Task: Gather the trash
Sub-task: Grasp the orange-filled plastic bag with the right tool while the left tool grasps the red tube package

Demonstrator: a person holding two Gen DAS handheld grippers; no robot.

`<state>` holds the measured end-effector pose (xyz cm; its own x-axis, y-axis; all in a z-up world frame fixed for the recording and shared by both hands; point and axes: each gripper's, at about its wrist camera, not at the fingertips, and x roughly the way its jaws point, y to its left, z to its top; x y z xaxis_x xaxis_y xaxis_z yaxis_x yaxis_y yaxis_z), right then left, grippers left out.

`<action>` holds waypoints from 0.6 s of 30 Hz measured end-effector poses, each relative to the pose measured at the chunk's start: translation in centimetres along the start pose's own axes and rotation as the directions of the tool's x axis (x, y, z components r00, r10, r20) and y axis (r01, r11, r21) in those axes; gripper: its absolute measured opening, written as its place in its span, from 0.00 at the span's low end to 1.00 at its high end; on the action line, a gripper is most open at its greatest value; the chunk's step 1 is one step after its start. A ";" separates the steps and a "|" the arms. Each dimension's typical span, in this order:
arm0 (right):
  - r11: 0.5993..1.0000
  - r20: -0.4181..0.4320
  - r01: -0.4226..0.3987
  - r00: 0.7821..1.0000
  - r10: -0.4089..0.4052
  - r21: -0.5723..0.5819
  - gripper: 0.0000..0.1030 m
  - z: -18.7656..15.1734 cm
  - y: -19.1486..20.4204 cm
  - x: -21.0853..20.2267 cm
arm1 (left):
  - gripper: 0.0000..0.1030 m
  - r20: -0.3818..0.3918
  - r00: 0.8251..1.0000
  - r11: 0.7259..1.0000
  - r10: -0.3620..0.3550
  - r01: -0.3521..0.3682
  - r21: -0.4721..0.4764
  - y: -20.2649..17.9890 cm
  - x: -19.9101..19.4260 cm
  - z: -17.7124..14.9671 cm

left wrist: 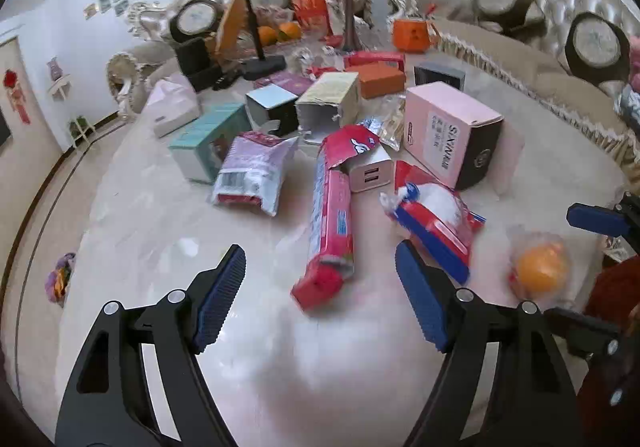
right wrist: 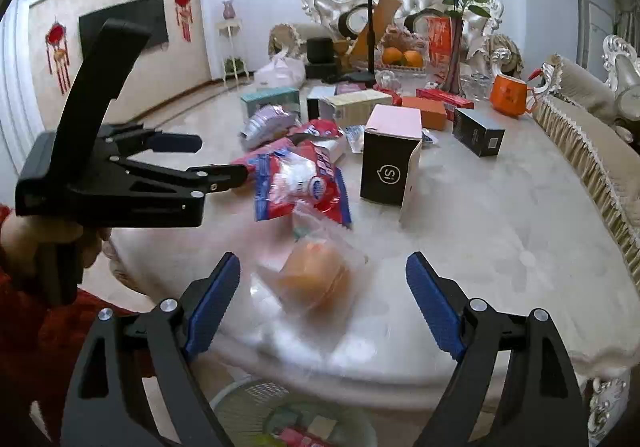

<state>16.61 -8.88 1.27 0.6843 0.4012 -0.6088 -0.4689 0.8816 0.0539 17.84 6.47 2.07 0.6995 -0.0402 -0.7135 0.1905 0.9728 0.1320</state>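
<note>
Trash lies across a marble table (left wrist: 160, 231). My left gripper (left wrist: 320, 287) is open, just short of a long red wrapper (left wrist: 330, 223). Beside it lie a red-blue-white snack bag (left wrist: 436, 219), a purple-white bag (left wrist: 252, 171) and an orange in clear plastic (left wrist: 540, 267). My right gripper (right wrist: 324, 295) is open, with the bagged orange (right wrist: 316, 279) between its fingers, not touching. The snack bag (right wrist: 300, 183) lies beyond. The left gripper (right wrist: 208, 163) shows at left, open. A bin (right wrist: 280, 415) with trash sits below the table edge.
Boxes stand further back: a pink-black one (left wrist: 452, 135), a teal one (left wrist: 208, 139), a cream one (left wrist: 328, 103), an orange one (left wrist: 380, 81). A phone stand (left wrist: 256, 15), a vase with a rose (right wrist: 460, 39), an orange mug (right wrist: 510, 95) and a sofa (right wrist: 592, 143) surround them.
</note>
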 end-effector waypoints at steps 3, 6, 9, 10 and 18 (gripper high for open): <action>1.000 -0.014 0.011 1.000 -0.011 -0.008 0.78 0.2 -0.3 1.0 | 0.73 -0.023 1.000 1.000 -0.001 0.001 0.003 -0.2 1.5 0.8; 0.999 -0.015 0.024 1.000 -0.024 -0.028 0.78 0.3 0.0 1.0 | 0.73 -0.041 0.999 1.000 0.000 0.000 0.005 -0.2 2.3 1.1; 0.999 -0.020 0.021 1.000 -0.021 -0.030 0.77 0.4 0.2 0.8 | 0.73 -0.070 0.997 1.000 -0.012 0.013 0.004 -0.2 3.4 1.4; 1.000 -0.025 0.015 1.000 -0.015 -0.023 0.76 0.4 0.2 1.0 | 0.73 -0.081 0.997 1.000 -0.006 0.007 0.012 -0.3 3.7 1.4; 0.999 -0.057 -0.005 0.998 0.007 0.032 0.42 -0.2 -0.7 1.5 | 0.26 -0.093 0.994 0.997 -0.057 0.052 -0.058 0.0 4.1 1.4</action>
<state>17.85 -8.96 0.22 0.6482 0.3922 -0.6527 -0.4540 0.8872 0.0822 21.67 5.94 0.05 0.6205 -0.0746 -0.7807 0.1864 0.9810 0.0544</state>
